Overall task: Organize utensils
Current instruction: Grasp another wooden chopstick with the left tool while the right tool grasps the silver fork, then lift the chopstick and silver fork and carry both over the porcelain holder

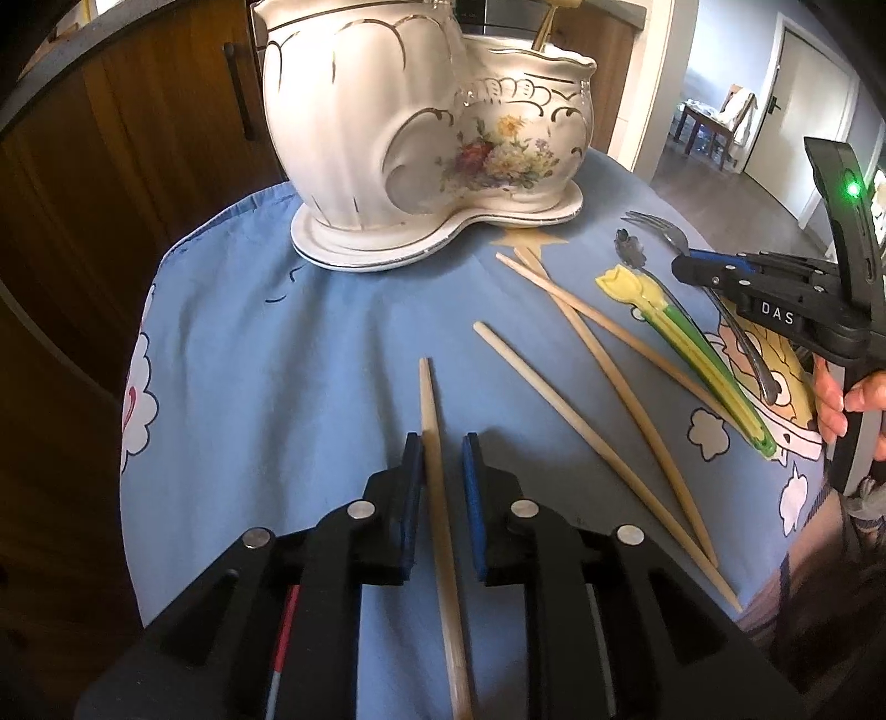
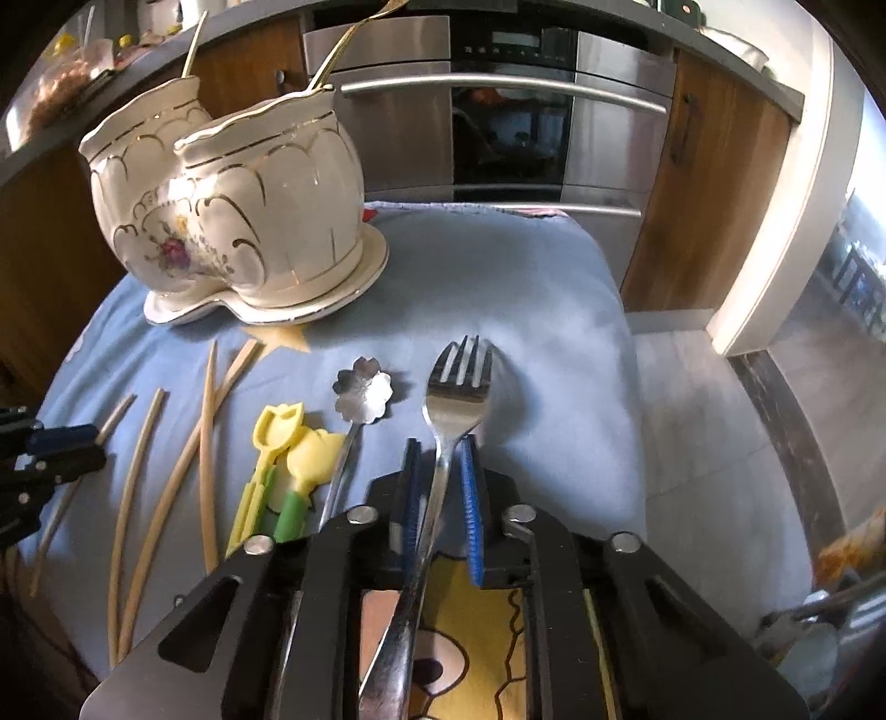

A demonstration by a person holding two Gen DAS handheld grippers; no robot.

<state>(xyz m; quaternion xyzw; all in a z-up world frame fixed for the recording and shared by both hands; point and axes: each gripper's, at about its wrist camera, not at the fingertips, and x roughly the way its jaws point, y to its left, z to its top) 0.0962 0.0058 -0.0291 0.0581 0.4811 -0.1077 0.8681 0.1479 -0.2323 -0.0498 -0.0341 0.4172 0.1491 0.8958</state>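
left wrist view shows the left gripper [image 1: 443, 471] clamped on a chopstick [image 1: 437, 487] lying on the blue cloth [image 1: 277, 360], right gripper [image 2: 440, 476] pinching the fork [image 2: 457, 387], so both should lift straight, then tip into the ceramic holder [image 1: 387, 138] behind.

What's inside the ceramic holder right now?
Two gold-coloured handles stick up out of the holder, one from each of the two cups. Their working ends are hidden by the walls, so anything else lying lower down can't be seen.
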